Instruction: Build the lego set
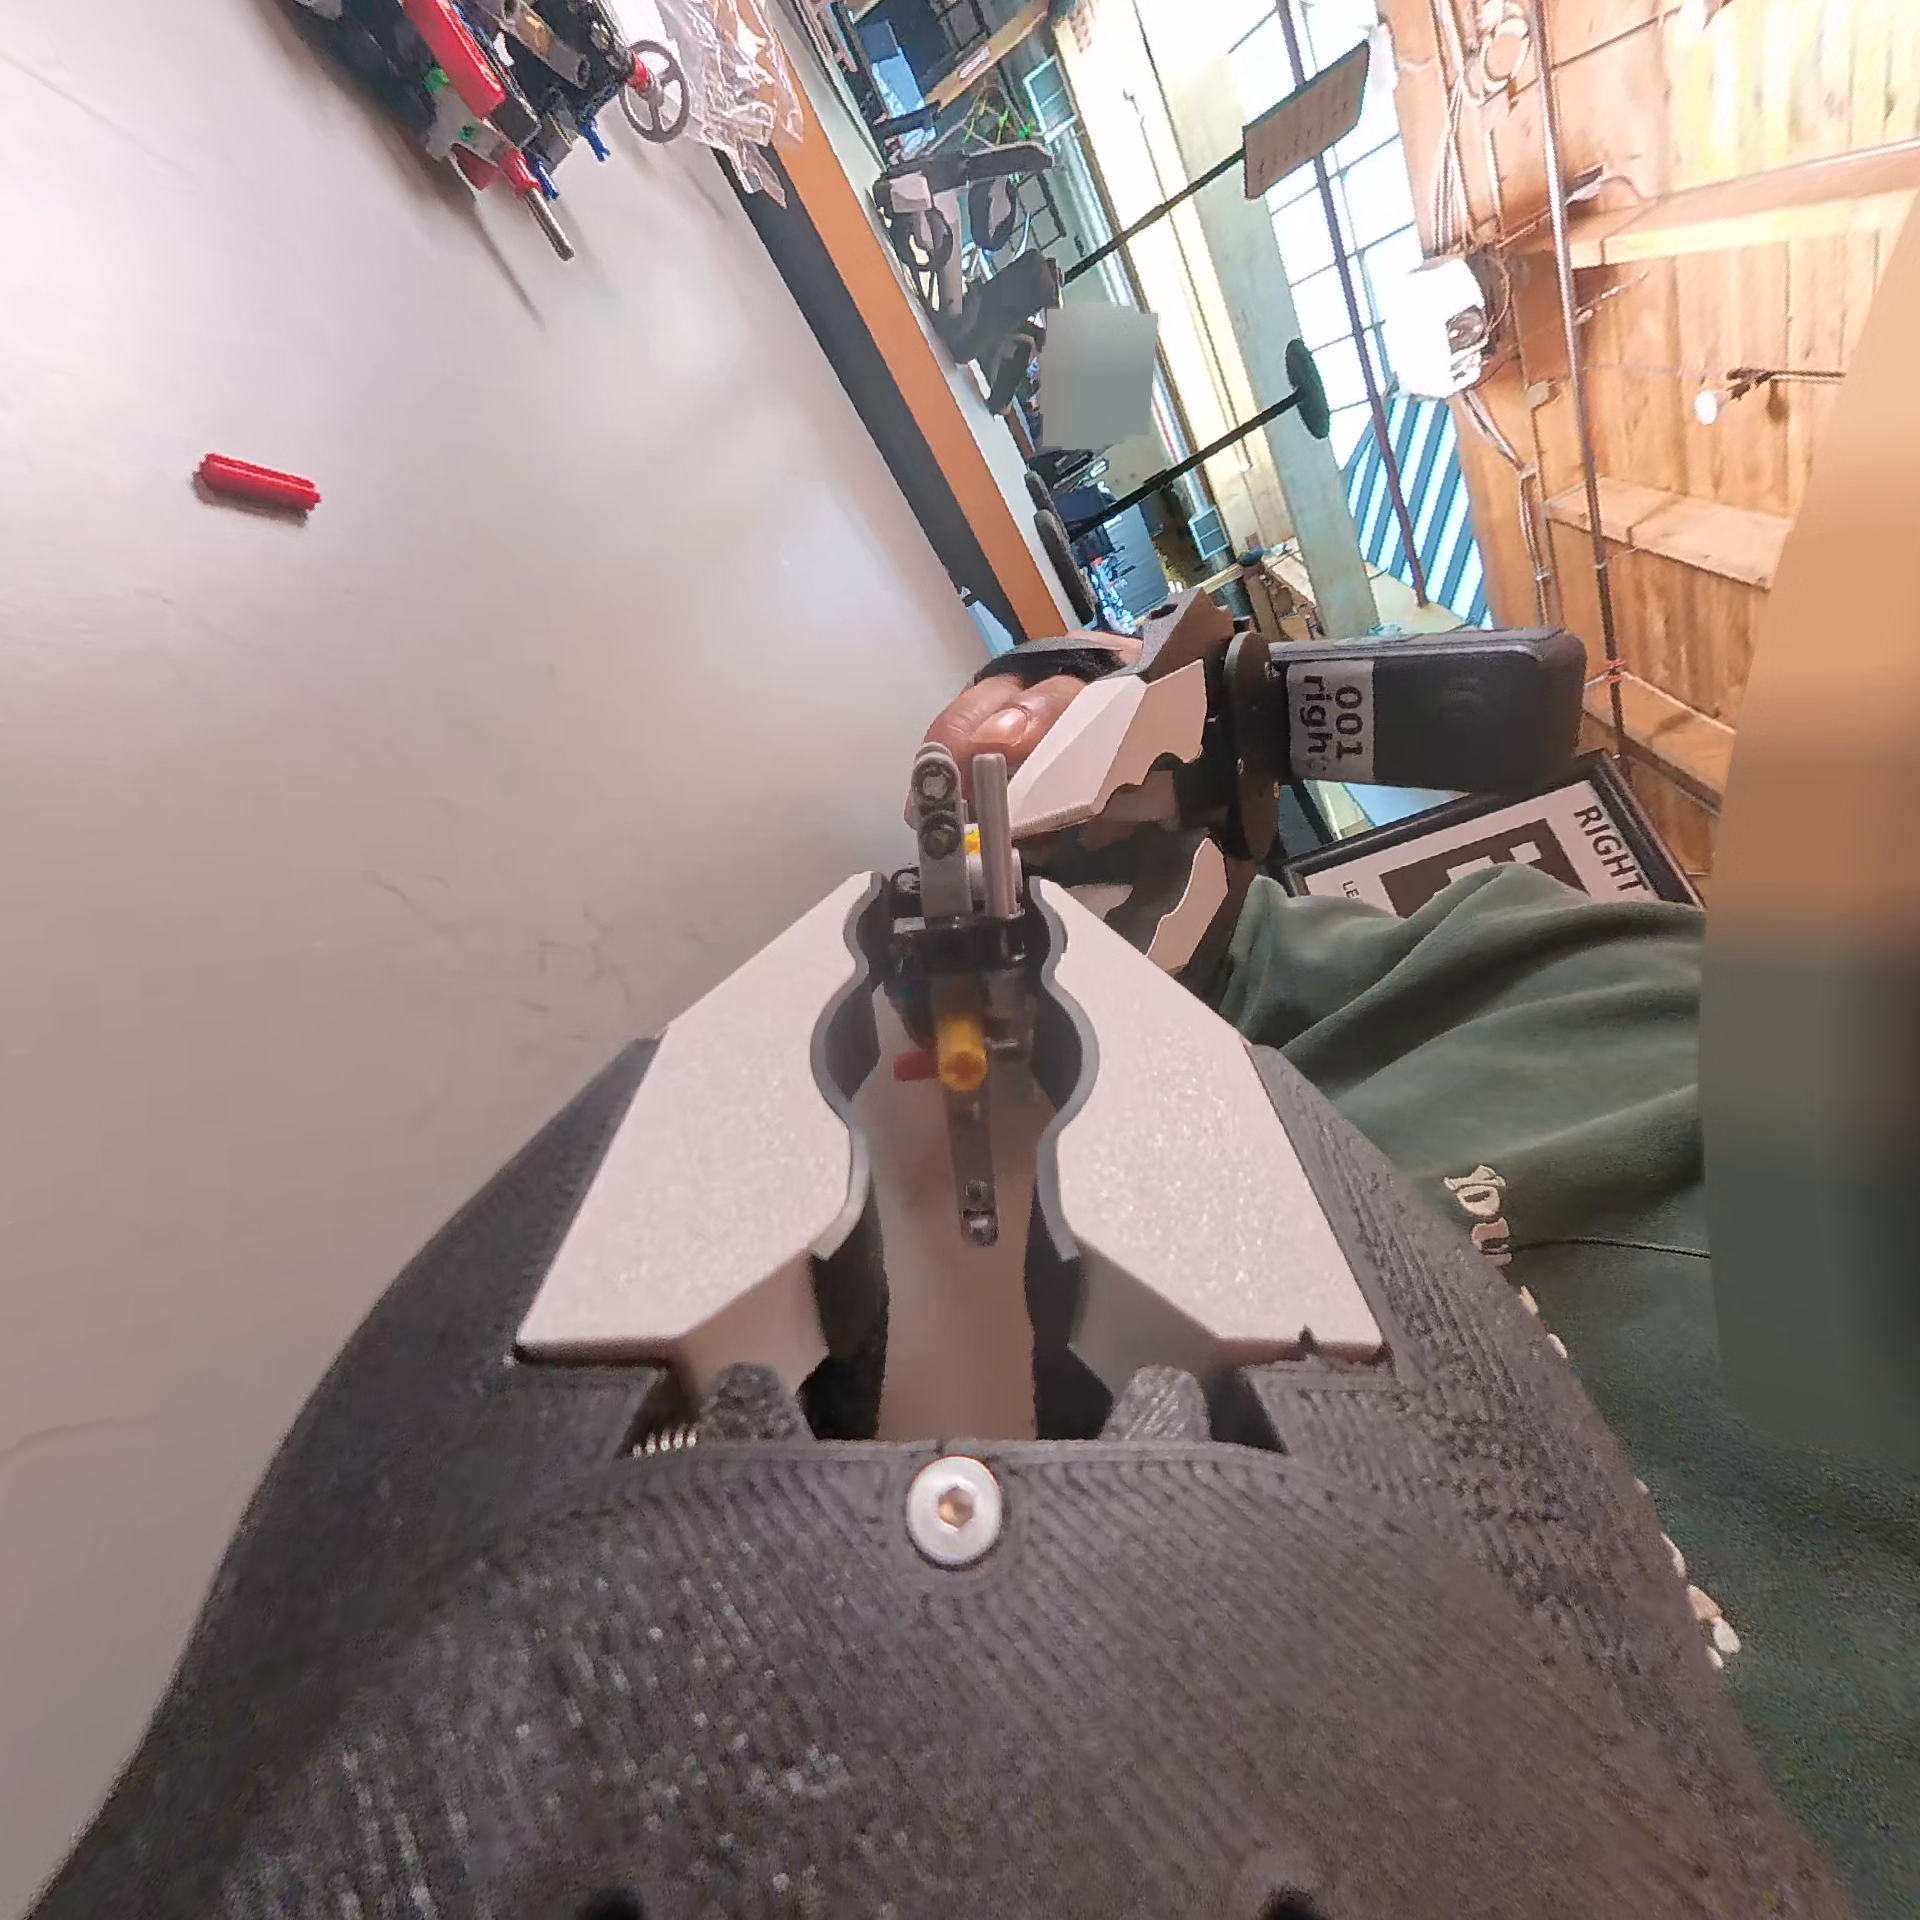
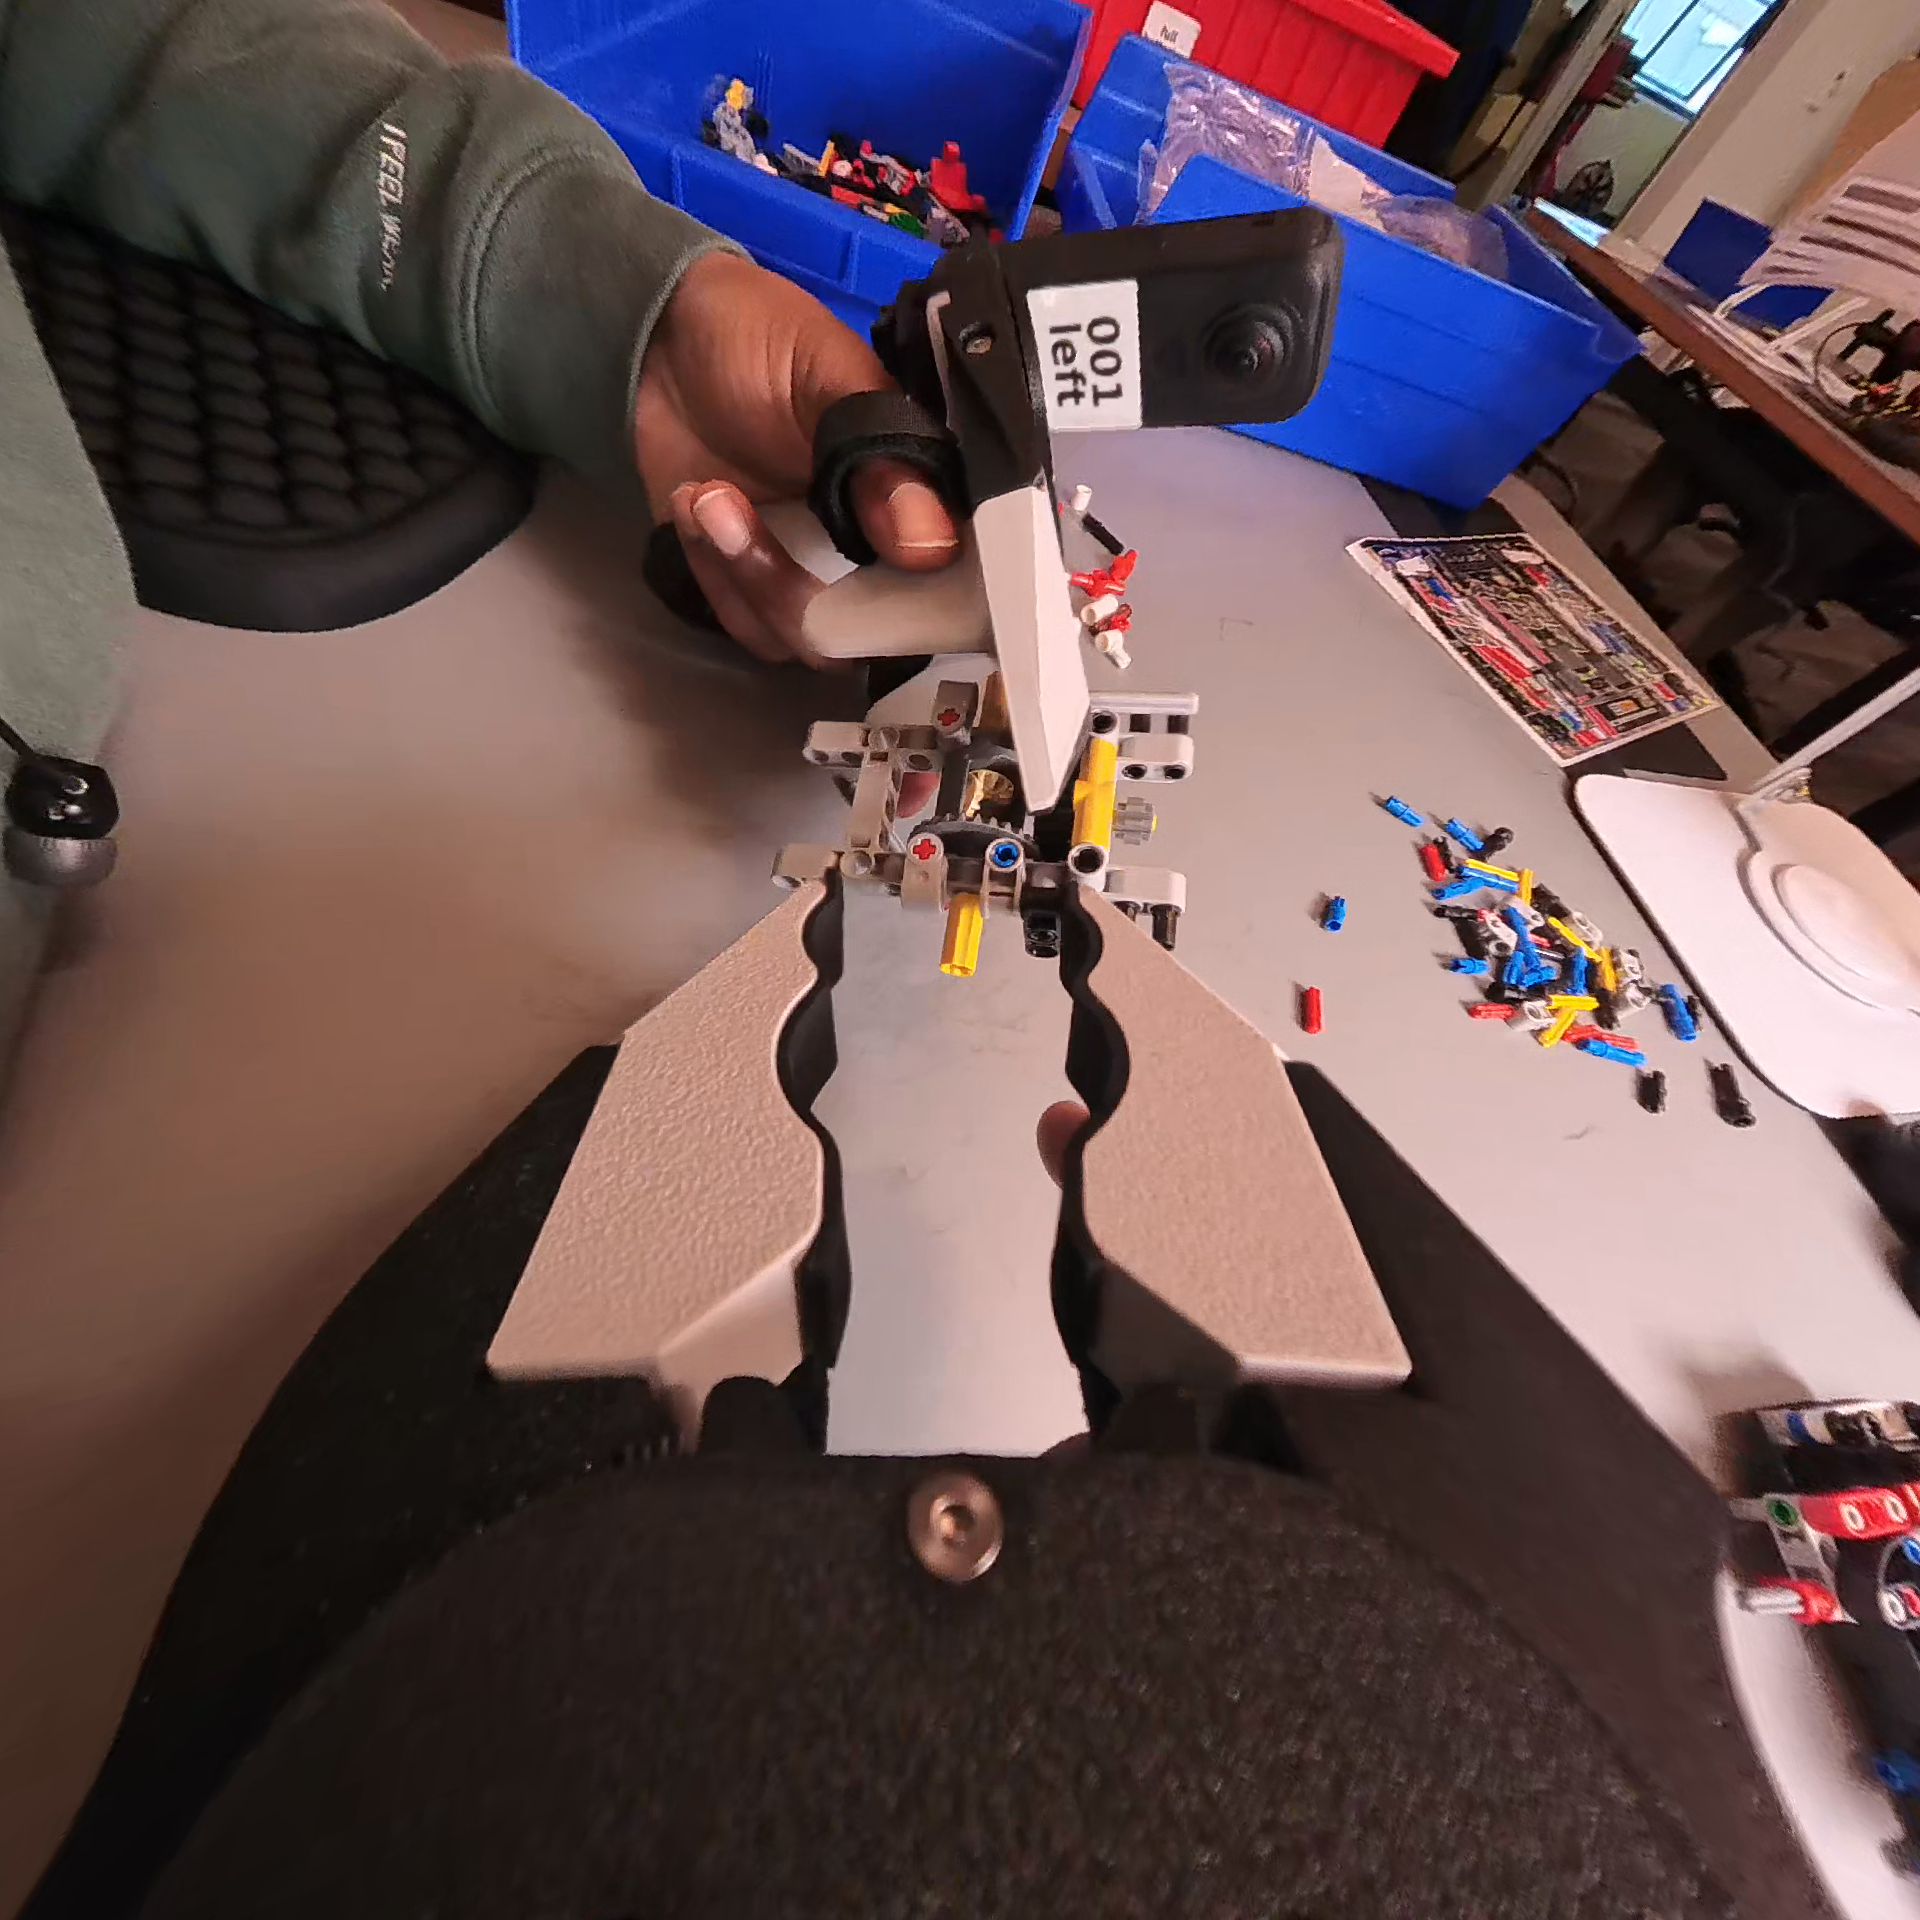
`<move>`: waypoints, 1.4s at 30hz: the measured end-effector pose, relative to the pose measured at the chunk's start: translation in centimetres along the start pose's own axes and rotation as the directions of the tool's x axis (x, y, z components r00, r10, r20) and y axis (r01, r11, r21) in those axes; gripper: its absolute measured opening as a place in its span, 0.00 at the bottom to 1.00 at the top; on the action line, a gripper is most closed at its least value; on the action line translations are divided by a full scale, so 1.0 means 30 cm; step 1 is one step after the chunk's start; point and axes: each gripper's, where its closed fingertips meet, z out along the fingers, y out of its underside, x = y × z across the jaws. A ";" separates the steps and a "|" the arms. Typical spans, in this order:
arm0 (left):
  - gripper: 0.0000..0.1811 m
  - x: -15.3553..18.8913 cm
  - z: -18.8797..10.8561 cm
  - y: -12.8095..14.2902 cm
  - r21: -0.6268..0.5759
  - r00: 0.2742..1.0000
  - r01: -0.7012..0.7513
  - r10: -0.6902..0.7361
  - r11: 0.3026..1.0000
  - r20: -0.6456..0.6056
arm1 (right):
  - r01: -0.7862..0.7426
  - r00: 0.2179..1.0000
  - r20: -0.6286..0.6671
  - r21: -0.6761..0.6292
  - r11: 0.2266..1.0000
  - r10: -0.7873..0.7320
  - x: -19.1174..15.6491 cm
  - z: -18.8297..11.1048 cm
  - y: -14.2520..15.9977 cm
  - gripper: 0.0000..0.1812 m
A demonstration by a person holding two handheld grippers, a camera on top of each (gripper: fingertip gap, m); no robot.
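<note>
Gripping: lego assembly, held above bench

Left gripper and right gripper, jaws both clenched on the lego assembly, held just over the grey bench. Loose pins to the right; instruction sheet and blue bins beyond.

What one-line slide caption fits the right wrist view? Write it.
Both grippers, the left gripper and the right gripper, clamp a lego assembly above the grey table strewn with loose pieces.
</note>
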 end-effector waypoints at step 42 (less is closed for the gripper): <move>0.12 0.158 -0.015 -0.014 0.082 0.964 -0.143 0.158 0.986 -0.215 | -0.725 0.644 0.420 0.071 0.685 0.639 0.029 -0.029 -0.088 0.03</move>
